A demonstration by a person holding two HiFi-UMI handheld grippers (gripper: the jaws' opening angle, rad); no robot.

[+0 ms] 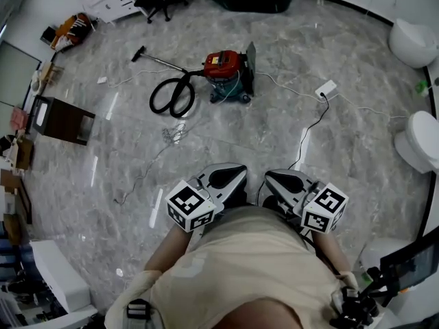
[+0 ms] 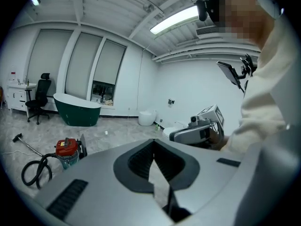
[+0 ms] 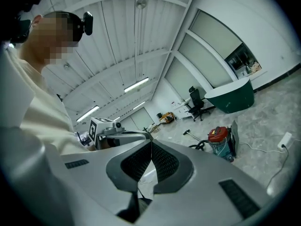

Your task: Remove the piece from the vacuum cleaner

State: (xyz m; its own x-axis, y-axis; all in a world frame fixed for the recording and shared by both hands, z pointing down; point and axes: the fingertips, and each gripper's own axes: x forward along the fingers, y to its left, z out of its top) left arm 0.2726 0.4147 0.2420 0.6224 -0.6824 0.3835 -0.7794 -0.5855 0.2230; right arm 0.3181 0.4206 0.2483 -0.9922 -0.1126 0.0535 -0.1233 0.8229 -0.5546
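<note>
Vacuum [image 1: 225, 67] sits out on the floor [image 1: 288, 136], well ahead of both jaw pairs, red top up, black hose [image 1: 171, 96] looped just beside it. I've got my left gripper [image 2: 154, 145] clenched tip to tip, nothing between the jaws, vacuum off to their left. Right gripper [image 3: 151, 145] is clenched too, empty, vacuum off to its jaws' right. Both grippers sit side by side, well apart from it.

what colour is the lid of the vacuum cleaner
The vacuum cleaner lid is red; clearest in the head view.
</note>
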